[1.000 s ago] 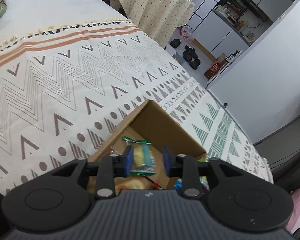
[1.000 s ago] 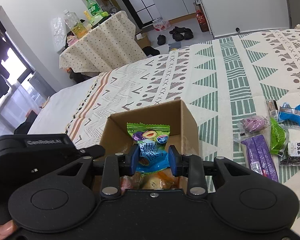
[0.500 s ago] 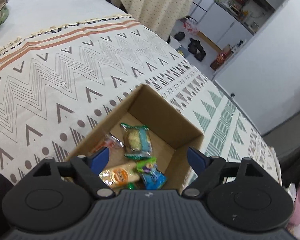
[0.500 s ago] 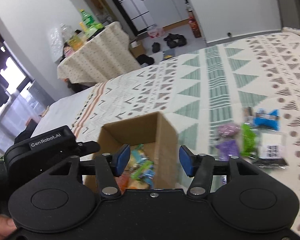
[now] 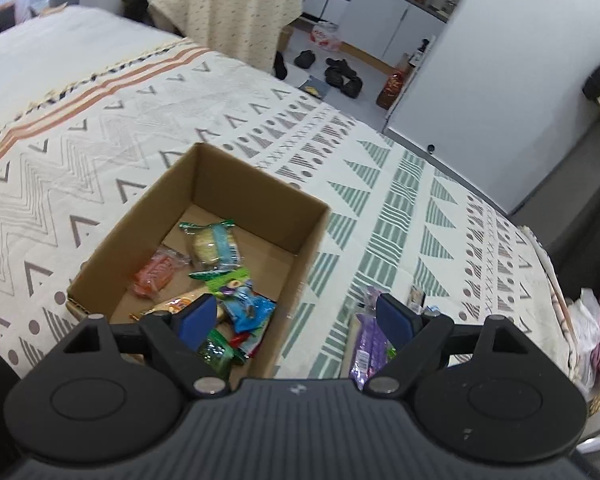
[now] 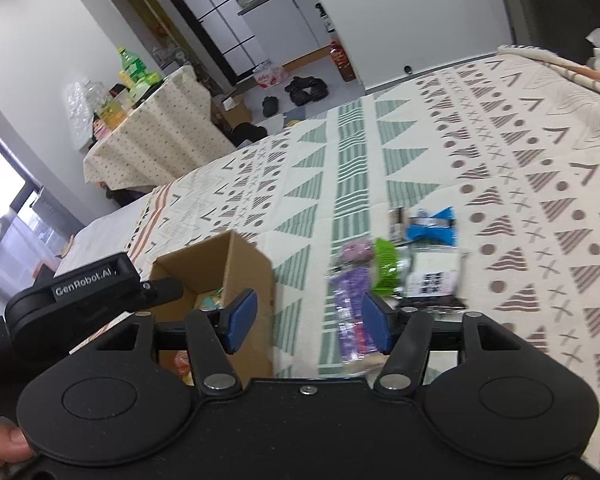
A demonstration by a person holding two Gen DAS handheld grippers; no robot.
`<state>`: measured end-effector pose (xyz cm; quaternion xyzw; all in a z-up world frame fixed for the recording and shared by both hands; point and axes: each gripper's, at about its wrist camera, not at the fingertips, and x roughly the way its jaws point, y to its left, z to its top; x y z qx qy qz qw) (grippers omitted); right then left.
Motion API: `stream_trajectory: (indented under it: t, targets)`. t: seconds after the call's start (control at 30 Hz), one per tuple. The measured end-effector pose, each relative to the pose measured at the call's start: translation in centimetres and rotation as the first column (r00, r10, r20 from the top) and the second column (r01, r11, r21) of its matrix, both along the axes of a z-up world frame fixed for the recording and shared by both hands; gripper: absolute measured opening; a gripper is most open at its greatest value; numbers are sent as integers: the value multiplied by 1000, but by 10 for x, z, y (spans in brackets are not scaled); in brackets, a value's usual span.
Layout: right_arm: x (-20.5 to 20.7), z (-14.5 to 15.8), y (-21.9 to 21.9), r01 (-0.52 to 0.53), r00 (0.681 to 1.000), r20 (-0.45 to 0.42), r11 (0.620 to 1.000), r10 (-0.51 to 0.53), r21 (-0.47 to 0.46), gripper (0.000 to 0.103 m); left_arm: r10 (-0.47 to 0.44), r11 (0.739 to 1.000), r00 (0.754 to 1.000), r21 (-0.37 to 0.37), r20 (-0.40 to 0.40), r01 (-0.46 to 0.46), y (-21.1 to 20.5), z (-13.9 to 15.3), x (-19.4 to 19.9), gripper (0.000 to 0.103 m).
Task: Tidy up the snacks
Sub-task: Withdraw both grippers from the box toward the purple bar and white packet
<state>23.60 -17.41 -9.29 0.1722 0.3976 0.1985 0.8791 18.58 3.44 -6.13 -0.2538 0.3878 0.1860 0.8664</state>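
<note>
- Having let go of the green-and-blue packet (image 5: 244,300) a moment earlier, I held my right tool (image 6: 306,322) with its blue pads spread wide and nothing between them, and it had swung right, off the cardboard box (image 5: 256,196) and toward the loose snacks on the bed.
- My left tool (image 5: 296,314) was likewise spread wide and empty, poised over the box's near right corner; a second before, its pads were close together over the box.
- Inside the box lay the round cake in a green-edged wrapper (image 5: 212,242), an orange packet (image 5: 156,274) at the left, and the dropped packet among others at the near side, so I judged that one more snack was stowed and both tools were free for the next.
- Waiting on the patterned bedspread (image 6: 520,184), right of the box, was the remaining cluster: a long purple packet (image 6: 350,312) nearest my right tool, a round purple snack (image 6: 356,252), a green packet (image 6: 388,266), a blue wrapper (image 6: 432,228) farther off and a white pack with dark print (image 6: 434,276). Motion blur kept me from reading more.
- These packets touched or overlapped, so I judged that picking one cleanly could drag a neighbour.
- Nothing stood between the cluster and the box except the box's own right wall.
</note>
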Motion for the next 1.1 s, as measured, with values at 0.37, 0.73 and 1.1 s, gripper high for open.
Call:
stream_trajectory:
  t: [0.37, 0.73, 1.1]
  targets:
    - [-3, -1, -53, 63, 998, 2, 998, -63, 17, 78, -107, 994, 994, 34, -2, 107, -40, -5, 5, 91]
    - [3, -36, -96, 94, 994, -58, 992, -89, 79, 78, -183, 982, 980, 36, -73, 186, -73, -30, 21, 91]
    - [31, -71, -98, 96, 988, -130, 988, -80, 119, 75, -140, 990, 982, -11, -127, 140, -75, -60, 48, 84]
